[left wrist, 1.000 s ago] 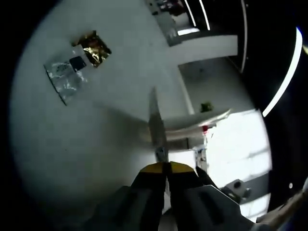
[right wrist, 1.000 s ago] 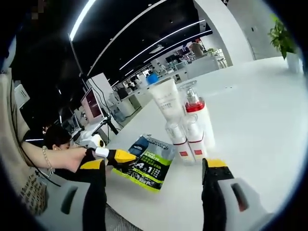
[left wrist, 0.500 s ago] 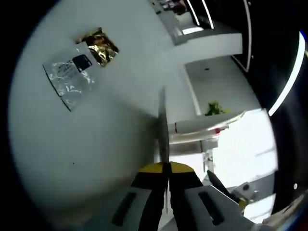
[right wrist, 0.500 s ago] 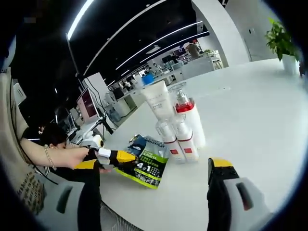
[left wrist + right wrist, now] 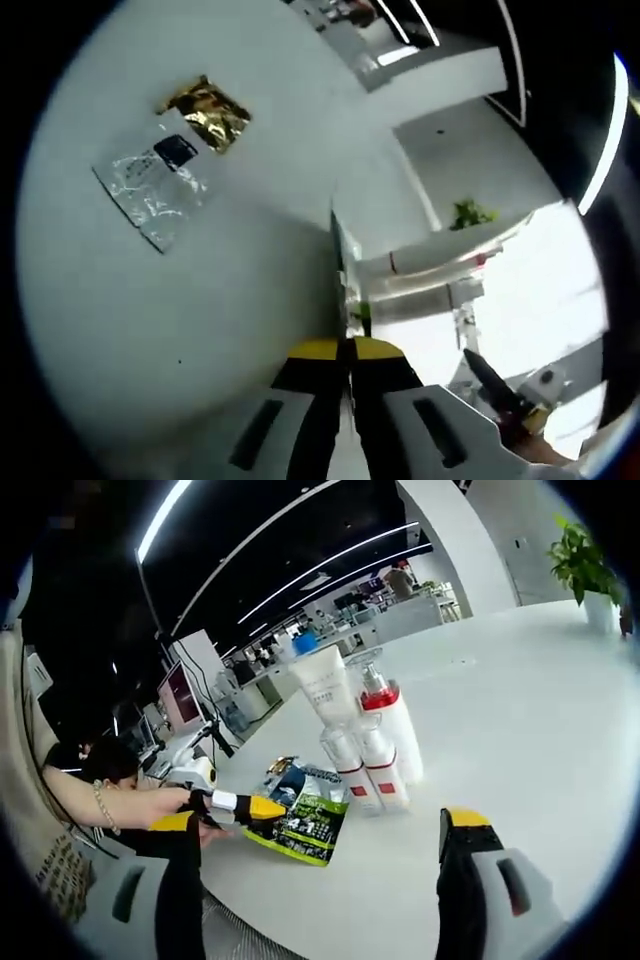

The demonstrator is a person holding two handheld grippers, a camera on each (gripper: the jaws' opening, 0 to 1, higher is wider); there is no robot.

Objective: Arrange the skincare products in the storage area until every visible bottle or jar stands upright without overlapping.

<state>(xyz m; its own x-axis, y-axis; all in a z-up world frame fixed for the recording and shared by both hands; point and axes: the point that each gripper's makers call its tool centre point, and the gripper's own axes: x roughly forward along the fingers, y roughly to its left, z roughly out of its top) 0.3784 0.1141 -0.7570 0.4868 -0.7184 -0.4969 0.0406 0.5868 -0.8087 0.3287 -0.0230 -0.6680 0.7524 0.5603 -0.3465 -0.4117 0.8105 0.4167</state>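
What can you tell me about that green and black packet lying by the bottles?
The green and black packet is a flat, glossy foil-like sachet with white and green print. It lies flat on the white table, just left of the upright bottles. The left tool pinches its near edge, lifting that side slightly; its jaws are shut.

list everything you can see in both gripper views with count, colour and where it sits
white tube: 1, white, upright at the back of the bottle cluster
red-collared bottle: 1, white and red, beside the tube
small bottles: 2, clear-capped, red labels, cluster front
green pouch: 1, green and blue, flat, held at its edge by the left gripper
silver sachet: 1, on the table
gold sachet: 1, beside the silver one
potted plant: 1, green, far table edge
right gripper: open
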